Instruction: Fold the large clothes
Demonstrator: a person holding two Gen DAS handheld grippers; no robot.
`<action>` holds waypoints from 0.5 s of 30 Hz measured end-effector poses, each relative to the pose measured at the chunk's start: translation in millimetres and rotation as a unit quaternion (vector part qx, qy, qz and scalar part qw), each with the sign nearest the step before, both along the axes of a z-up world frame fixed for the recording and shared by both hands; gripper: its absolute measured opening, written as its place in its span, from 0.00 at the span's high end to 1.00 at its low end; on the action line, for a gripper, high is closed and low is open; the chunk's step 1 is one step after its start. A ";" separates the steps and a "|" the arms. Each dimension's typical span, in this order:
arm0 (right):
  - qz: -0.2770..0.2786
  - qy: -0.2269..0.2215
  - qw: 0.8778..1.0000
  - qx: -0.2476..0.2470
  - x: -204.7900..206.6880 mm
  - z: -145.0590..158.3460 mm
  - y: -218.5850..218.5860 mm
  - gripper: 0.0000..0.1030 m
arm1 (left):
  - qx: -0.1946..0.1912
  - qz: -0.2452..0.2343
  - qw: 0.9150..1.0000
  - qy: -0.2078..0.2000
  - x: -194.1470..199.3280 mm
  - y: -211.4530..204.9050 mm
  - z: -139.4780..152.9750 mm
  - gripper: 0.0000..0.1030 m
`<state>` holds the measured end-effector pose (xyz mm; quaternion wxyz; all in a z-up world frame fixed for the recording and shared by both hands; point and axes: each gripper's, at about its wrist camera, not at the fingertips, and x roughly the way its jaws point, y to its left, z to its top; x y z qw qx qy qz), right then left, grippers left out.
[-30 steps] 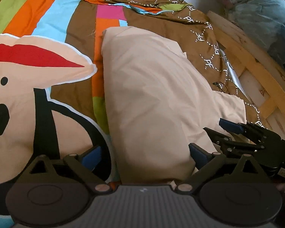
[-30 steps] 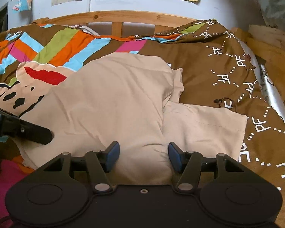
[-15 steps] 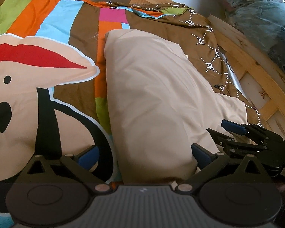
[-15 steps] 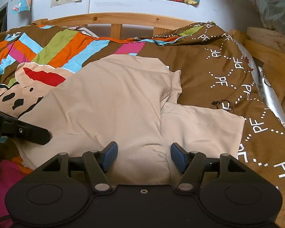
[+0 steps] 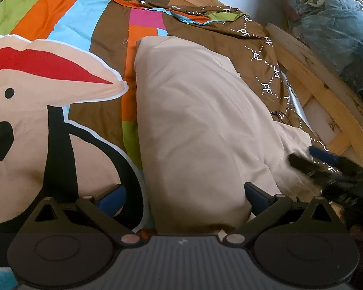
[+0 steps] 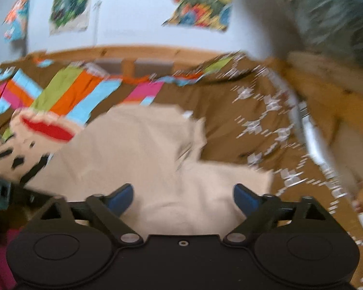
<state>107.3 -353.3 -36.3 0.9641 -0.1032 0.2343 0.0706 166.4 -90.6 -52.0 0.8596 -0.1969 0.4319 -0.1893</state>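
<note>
A beige garment (image 5: 196, 125) lies folded lengthwise on the bed's patterned cover, with a sleeve or flap (image 5: 292, 140) sticking out at the near right. My left gripper (image 5: 181, 197) is open over the garment's near end, its fingers apart with nothing held between them. The right gripper (image 5: 326, 169) shows blurred at the right edge of the left wrist view, above the flap. In the blurred right wrist view the garment (image 6: 142, 154) fills the middle, and my right gripper (image 6: 181, 197) stands open above its near edge, holding nothing.
The colourful bed cover (image 5: 48, 96) with a cartoon print spreads to the left. A wooden bed rail (image 5: 326, 91) runs along the right, with a pile of clothes (image 5: 331, 12) beyond it. Posters (image 6: 200, 2) hang on the wall behind the headboard (image 6: 133, 50).
The right gripper has opened wider and swung upward fast, blurring its view. The left gripper has crept slightly forward and stays open. The garment lies as before.
</note>
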 end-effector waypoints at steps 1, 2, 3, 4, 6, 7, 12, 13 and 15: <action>-0.011 -0.006 1.000 0.005 -0.4 3.0 -4.5 0.04 | -0.002 0.000 1.000 0.001 0.1 0.5 -0.6 0.00; -0.027 -0.007 1.000 0.012 0.9 5.5 -11.3 0.04 | -0.004 0.001 1.000 0.000 0.1 0.6 -1.2 0.00; -0.047 -0.003 0.999 0.020 3.5 6.2 -18.6 0.04 | -0.004 0.001 1.000 0.000 0.1 0.4 -1.5 0.00; -0.064 0.004 0.998 0.030 6.5 5.3 -24.6 0.05 | -0.005 0.001 1.000 -0.001 -0.1 0.6 -2.1 0.00; -0.091 0.027 0.993 0.070 13.9 0.8 -39.3 0.13 | -0.004 0.002 1.000 -0.003 -0.3 -0.1 -2.3 0.00; -0.095 0.036 0.991 0.084 16.6 -1.9 -44.1 0.21 | -0.004 0.002 1.000 -0.004 -0.6 -0.2 -2.5 0.00; -0.111 0.036 0.992 0.045 26.8 -17.3 -40.1 0.57 | -0.005 0.003 1.000 -0.007 -1.1 0.5 -3.1 0.00; -0.104 0.030 0.994 0.021 25.5 -18.0 -34.1 0.63 | -0.005 0.004 1.000 -0.007 -1.0 0.2 -3.2 0.00; -0.083 0.005 0.996 -0.044 18.2 -17.1 -17.8 0.66 | -0.005 0.004 1.000 -0.008 -1.0 -0.3 -3.3 0.00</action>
